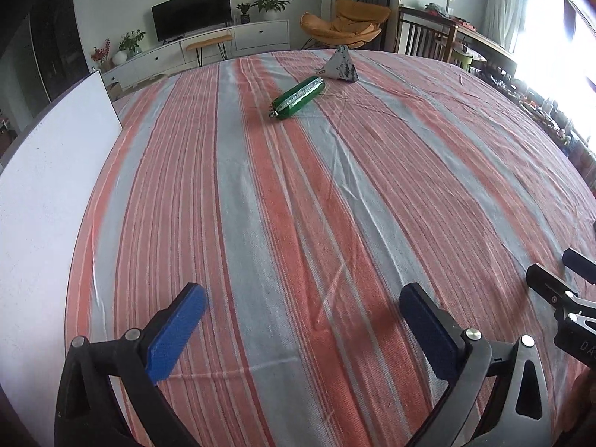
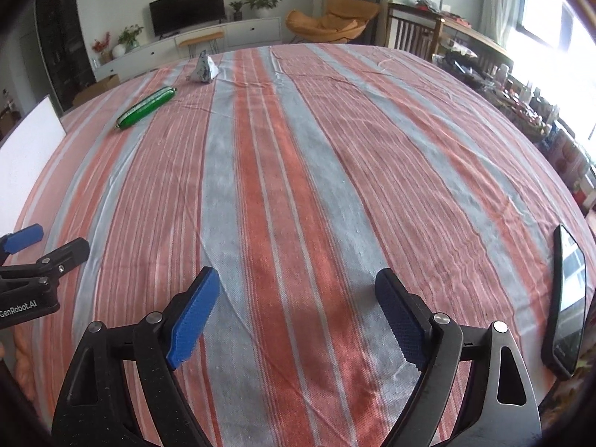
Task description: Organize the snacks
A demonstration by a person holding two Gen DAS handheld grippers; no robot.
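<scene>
**Snacks not yet touched, both tools empty**

You are at the very start, as far as I can judge. Your left gripper point(image 1: 303, 320) has its blue pads spread wide with only the cloth between them, and your right gripper point(image 2: 298, 311) is spread wide too and holds nothing. Both hang over the near part of the orange-and-grey striped tablecloth point(image 1: 335, 205).

The two snacks lie far from you, toward the far edge of the table. The green sausage-shaped snack in shiny plastic wrap point(image 1: 298, 97) lies flat on the cloth. The grey-white pyramid-shaped paper packet point(image 1: 341, 65) stands just behind it; in the left view they seem nearly to touch, in the right view a small gap shows, so I cannot say which is true. Nothing is collected yet, so all the work is left.

A white flat board point(image 1: 48, 193) stands at the left edge of the table, cut off by the frame; whether the snacks should go there I cannot tell. No box or tray is in view. A black phone point(image 2: 568, 301) lies at the right edge. The print on both wrappers is too small to read.
</scene>
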